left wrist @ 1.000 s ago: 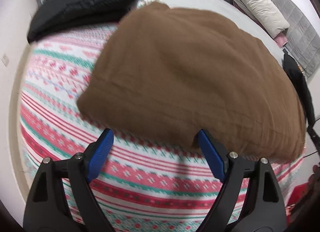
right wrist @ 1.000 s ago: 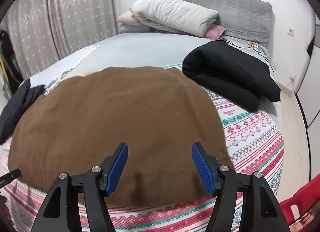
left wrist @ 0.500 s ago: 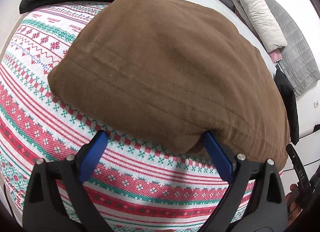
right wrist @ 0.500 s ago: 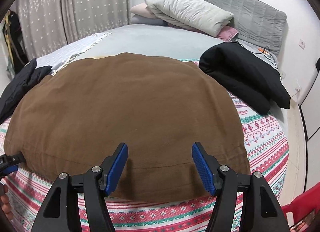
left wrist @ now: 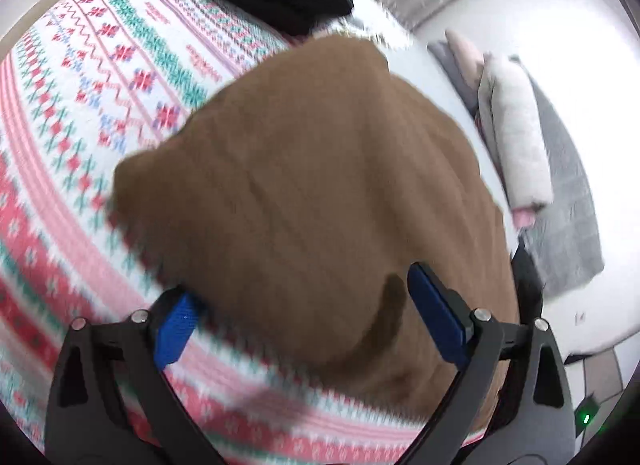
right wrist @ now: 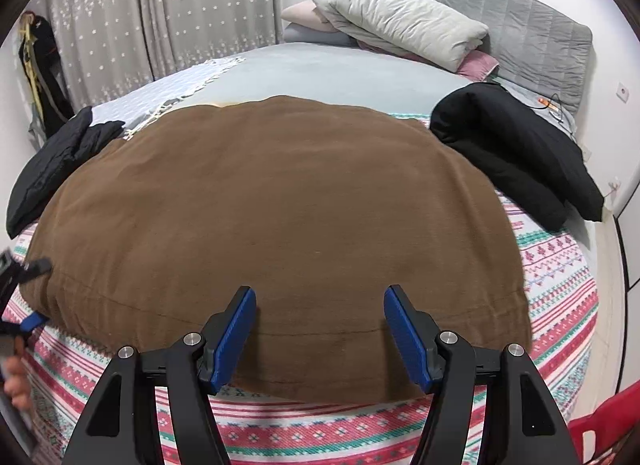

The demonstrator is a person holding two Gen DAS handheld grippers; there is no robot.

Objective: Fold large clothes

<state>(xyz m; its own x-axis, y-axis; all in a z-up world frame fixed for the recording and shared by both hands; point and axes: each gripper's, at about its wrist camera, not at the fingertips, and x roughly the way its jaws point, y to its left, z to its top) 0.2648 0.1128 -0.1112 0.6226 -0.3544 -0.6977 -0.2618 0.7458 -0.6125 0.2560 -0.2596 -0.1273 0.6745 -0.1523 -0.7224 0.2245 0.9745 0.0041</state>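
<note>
The brown garment lies flat on the patterned blanket over the bed, its near hem just ahead of both tools; the left hand-held gripper stands spread wide, its jaws having just been opening, the hem corner between them but not pinched; the right hand-held gripper is spread over the hem, gripping nothing. The risk, as I judge it: closing too deep could catch the blanket beneath along with the cloth, or catch only the top layer so the fold drags crooked; unequal lifts would skew the hem. Against the earlier frames, the left tool has rolled and come in over the corner; the right has edged closer; the black jacket beyond it lies unchanged.
</note>
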